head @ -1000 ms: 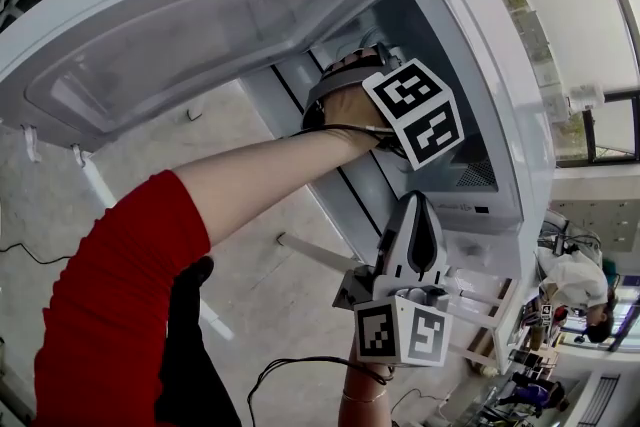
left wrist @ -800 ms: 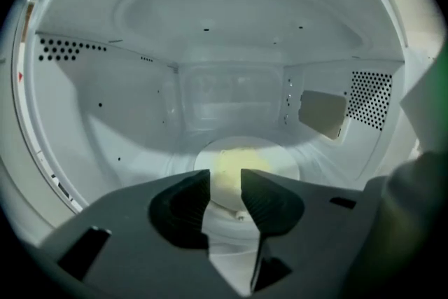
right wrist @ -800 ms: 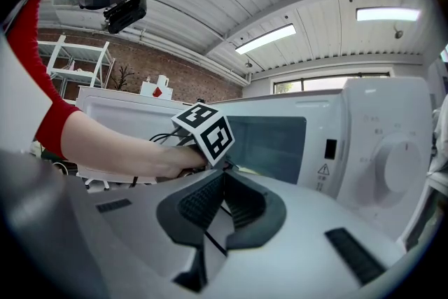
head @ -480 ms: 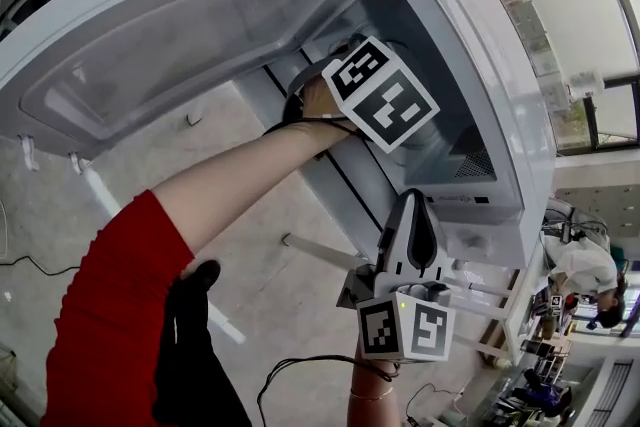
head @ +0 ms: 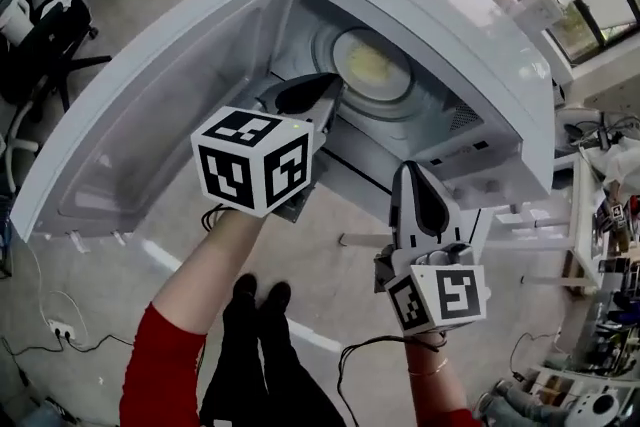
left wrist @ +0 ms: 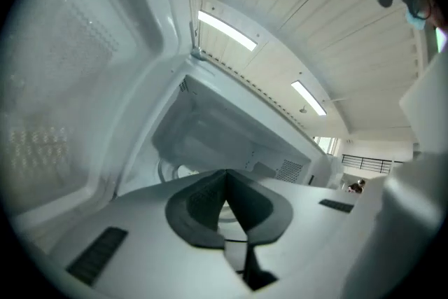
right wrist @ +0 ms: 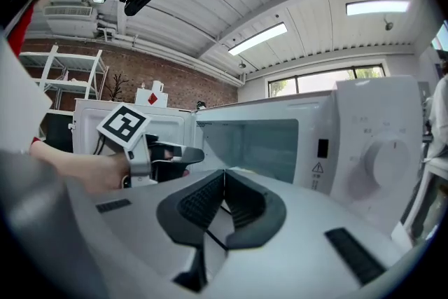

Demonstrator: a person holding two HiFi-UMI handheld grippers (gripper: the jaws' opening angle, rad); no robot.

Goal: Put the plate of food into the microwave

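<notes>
Nearest in the head view, a red sleeve (head: 160, 377) is cut off by the lower edge. The bare forearm above it leads up to the left hand-held gripper (head: 320, 91), most of whose body is covered by its black-and-white marker cube (head: 255, 160). At lower right the right hand-held gripper (head: 414, 187) is held upright above its own cube. The jaws cannot be judged from this view and are settled by the gripper views. In the left gripper view the ribbed dark pads (left wrist: 203, 203) are pressed together at the tip, with nothing between them. In the right gripper view the right hand-held gripper (right wrist: 224, 187) is likewise closed narrow and empty.

Beyond the tips, the white microwave (head: 450, 10) is seen with its door (head: 140, 135) open wide toward the left of the frame. The door's inner face is smooth and glossy around a frosted window.

The plate of food (head: 370, 65) is shown clearly only by the head view. It is a round pale plate with a yellowish heap, set inside the cavity on a ringed round tray (head: 410, 100) at upper centre. In the left gripper view only a pale curved rim is seen at left of the pads, the rest being hidden by the gripper's grey body. In the right gripper view the cavity is seen as a pale box, and the plate cannot be made out.

Only that view shows the control panel with its round dial (right wrist: 392, 161), and farthest off a brick wall (right wrist: 175, 91) under ribbed ceiling panels.
</notes>
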